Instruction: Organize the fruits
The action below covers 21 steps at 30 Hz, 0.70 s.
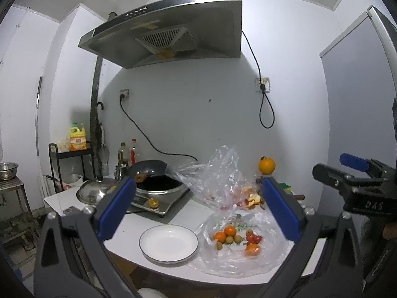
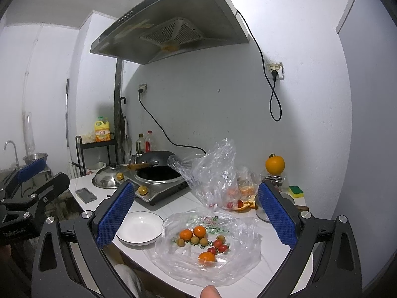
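Small fruits lie on a flat clear plastic bag (image 1: 238, 255) (image 2: 206, 245) on the white counter: small oranges (image 1: 224, 234) (image 2: 193, 233), yellowish round fruits (image 1: 229, 240) (image 2: 194, 241) and red cherry tomatoes (image 1: 253, 238) (image 2: 219, 245). An empty white plate (image 1: 168, 243) (image 2: 139, 227) sits left of the bag. My left gripper (image 1: 198, 211) is open and empty, held above the plate and bag. My right gripper (image 2: 196, 213) is open and empty above the bag. The right gripper also shows at the right edge of the left wrist view (image 1: 352, 173).
A crumpled clear bag (image 1: 218, 176) (image 2: 213, 171) with fruit and peel stands behind. A large orange (image 1: 266, 166) (image 2: 275, 164) sits on a jar. A wok (image 1: 156, 173) on an induction cooker, a pot lid (image 1: 95, 191), a phone (image 2: 85, 195) and a sponge (image 2: 296, 190) share the counter.
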Available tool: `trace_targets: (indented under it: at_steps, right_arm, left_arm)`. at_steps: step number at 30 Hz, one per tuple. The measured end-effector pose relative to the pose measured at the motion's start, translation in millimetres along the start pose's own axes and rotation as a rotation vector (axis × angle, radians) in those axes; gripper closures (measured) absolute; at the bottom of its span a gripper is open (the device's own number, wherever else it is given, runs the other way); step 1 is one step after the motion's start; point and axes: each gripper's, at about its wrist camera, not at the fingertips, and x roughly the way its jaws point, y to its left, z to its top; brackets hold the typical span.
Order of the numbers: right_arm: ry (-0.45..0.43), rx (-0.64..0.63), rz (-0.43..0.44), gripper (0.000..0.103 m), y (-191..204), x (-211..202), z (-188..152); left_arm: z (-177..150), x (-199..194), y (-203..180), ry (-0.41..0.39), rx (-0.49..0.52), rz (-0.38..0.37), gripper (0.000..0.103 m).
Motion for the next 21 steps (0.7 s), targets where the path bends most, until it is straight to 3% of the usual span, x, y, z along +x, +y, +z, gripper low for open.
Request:
trace_targets:
  at_steps: [21]
  right_arm:
    - [0.01,-0.006,0.003,0.002,1.9,5.3,-2.4]
  left_arm:
    - [5.4,2.5,-9.0,0.002,0.019,-0.014,0.001]
